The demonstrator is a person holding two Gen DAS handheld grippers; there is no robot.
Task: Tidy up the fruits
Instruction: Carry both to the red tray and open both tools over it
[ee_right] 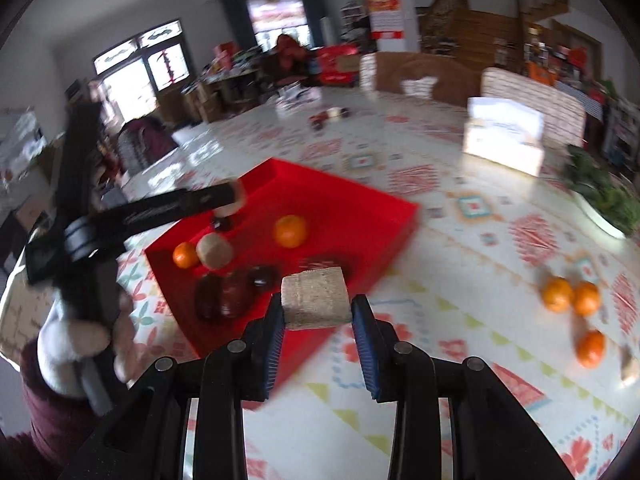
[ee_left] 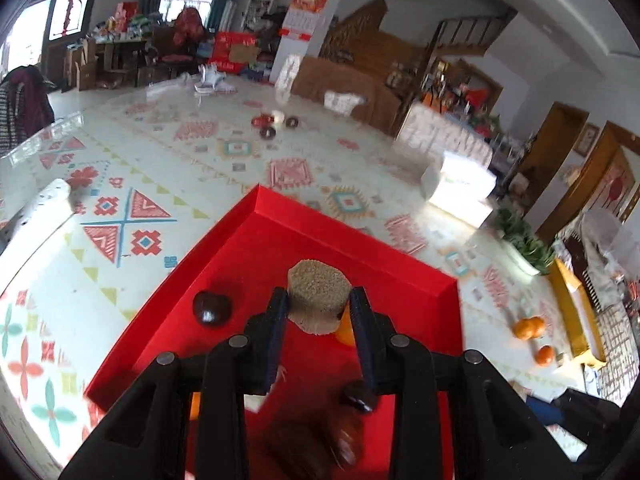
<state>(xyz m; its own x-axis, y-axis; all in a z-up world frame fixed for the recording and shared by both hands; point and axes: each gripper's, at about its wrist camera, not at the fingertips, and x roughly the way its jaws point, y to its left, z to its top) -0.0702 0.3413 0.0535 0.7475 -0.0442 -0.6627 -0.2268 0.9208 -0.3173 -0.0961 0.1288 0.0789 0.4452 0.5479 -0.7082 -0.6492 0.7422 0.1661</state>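
Jaws grip tan blocks [ee_left: 318,302] (long axis crosswise) — both.

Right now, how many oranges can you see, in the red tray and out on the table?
5. Two lie in the red tray: one mid-tray, one near its left wall. Three sit on the table: a touching pair and one nearer. Others may be hidden.

A tray [ee_right: 400,216] sits on the table [ee_right: 460,360], holding two tangerines [ee_right: 290,231], a kiwi [ee_right: 214,250] and several plums [ee_right: 224,296]. To its right, three tangerines [ee_right: 572,300] cluster on the table, with a tissue box [ee_right: 504,140] behind them.
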